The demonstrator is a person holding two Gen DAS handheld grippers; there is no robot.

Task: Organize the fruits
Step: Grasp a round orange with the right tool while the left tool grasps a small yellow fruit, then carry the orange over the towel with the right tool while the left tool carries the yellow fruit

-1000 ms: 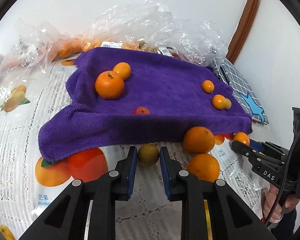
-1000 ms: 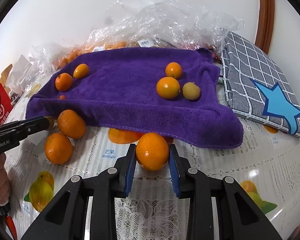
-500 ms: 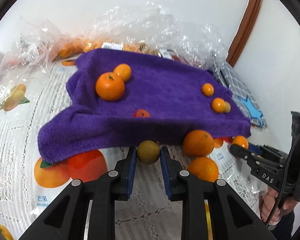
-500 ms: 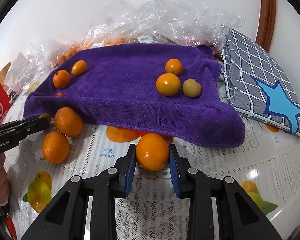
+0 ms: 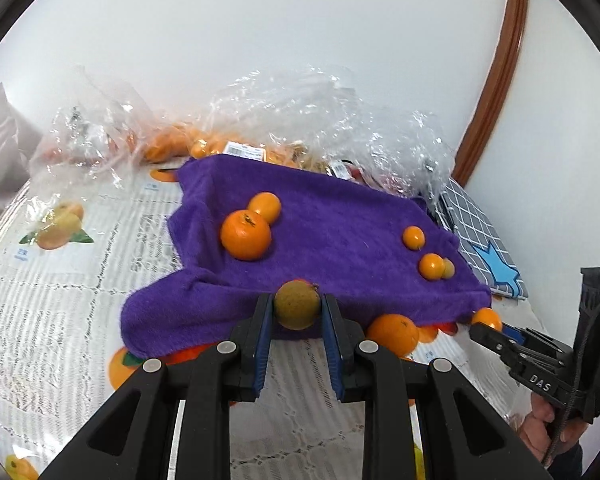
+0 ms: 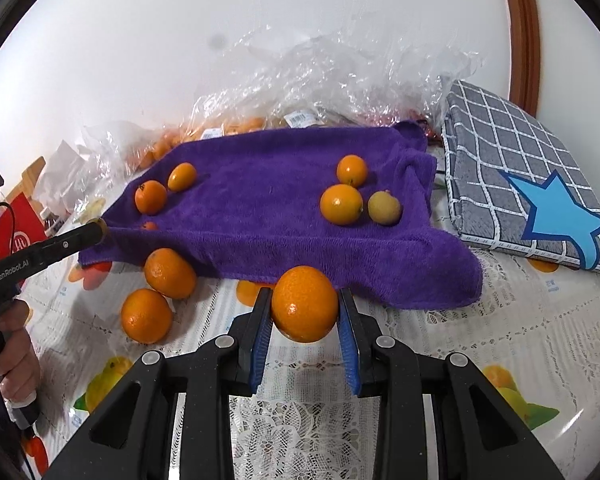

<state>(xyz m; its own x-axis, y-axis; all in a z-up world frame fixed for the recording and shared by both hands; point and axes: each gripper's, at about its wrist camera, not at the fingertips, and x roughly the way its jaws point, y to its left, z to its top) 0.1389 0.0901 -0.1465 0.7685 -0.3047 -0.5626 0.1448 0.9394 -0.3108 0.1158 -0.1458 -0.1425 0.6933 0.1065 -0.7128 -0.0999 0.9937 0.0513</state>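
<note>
Left gripper (image 5: 297, 310) clamps one greenish fruit (image 5: 297, 306), right gripper (image 6: 304, 312) one orange (image 6: 304, 309); six fruits sit on one purple towel (image 6: 260, 200).

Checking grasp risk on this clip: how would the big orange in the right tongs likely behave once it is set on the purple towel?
The orange is round and smooth-skinned, so it would probably roll if released with any sideways push. The purple towel is plush and already keeps other fruit still, so it likely settles. It looks firm between the right tongs, so squashing seems unlikely.
</note>
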